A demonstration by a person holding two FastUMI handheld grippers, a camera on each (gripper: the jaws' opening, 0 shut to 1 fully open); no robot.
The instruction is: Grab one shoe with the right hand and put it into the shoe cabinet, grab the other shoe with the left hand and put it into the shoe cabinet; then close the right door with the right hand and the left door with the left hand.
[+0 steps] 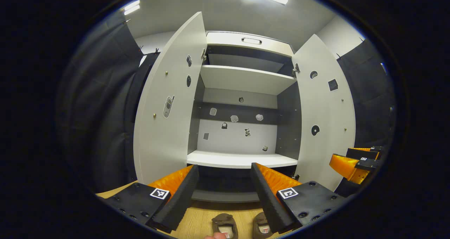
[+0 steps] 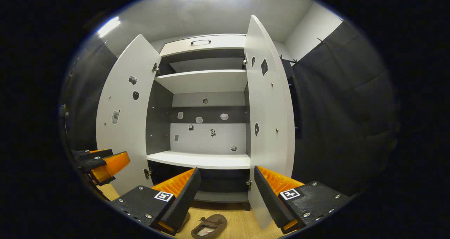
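Observation:
The white shoe cabinet (image 1: 242, 77) (image 2: 205, 81) stands ahead with both doors swung open and bare shelves. Its left door (image 1: 168, 102) (image 2: 123, 112) and right door (image 1: 325, 116) (image 2: 269, 116) flank the opening. Two brown shoes (image 1: 225, 225) (image 1: 262, 226) lie side by side on the wooden floor in front, low in the left gripper view. One brown shoe (image 2: 209, 226) lies below my right gripper (image 2: 225, 174), another partly hidden behind its left finger. My left gripper (image 1: 223, 170) is open and empty above the shoes. My right gripper is open too, also seen at the right (image 1: 355, 163).
Black cloth walls (image 1: 105, 109) (image 2: 341, 112) close in both sides of the cabinet. The light wooden floor (image 1: 200, 221) (image 2: 239, 225) runs up to the cabinet's base. Small stickers dot the cabinet's back panel and door insides. A fingertip (image 1: 216, 236) shows at the bottom edge.

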